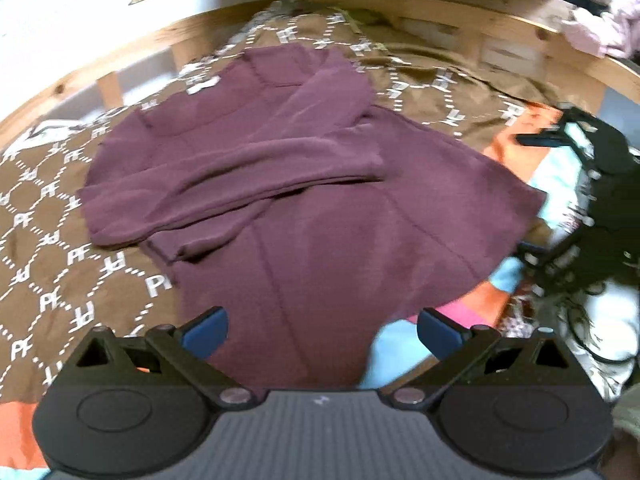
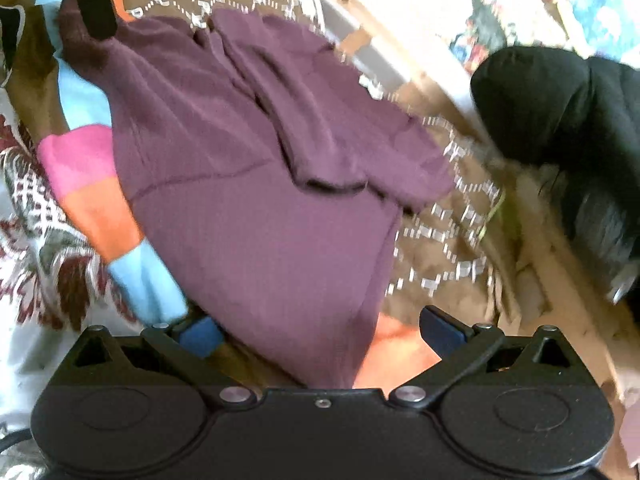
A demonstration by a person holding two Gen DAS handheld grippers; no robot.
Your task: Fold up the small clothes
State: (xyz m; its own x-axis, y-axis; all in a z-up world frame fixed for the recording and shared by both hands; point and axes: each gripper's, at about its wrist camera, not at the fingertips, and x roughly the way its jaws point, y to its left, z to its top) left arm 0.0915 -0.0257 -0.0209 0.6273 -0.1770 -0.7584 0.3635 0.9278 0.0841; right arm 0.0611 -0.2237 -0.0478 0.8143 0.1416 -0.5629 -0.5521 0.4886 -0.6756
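Observation:
A small purple long-sleeved top [image 1: 320, 208] lies flat on a brown patterned blanket [image 1: 52, 208], both sleeves folded across its chest. My left gripper [image 1: 322, 330] is open, its blue pads [image 1: 206, 330] spread wide over the top's hem edge. In the right wrist view the same top [image 2: 248, 200] fills the middle. My right gripper [image 2: 320, 332] is open, its blue pads [image 2: 200, 334] either side of the hem corner, holding nothing. The right gripper also shows in the left wrist view [image 1: 560, 200] at the far right.
A wooden bed rail [image 1: 460, 12] curves behind the blanket. A striped pink, orange and blue cloth [image 2: 96, 188] lies under the top's side. A black bundle [image 2: 560, 120] sits at the right. Pink clothes [image 1: 600, 32] lie by the rail.

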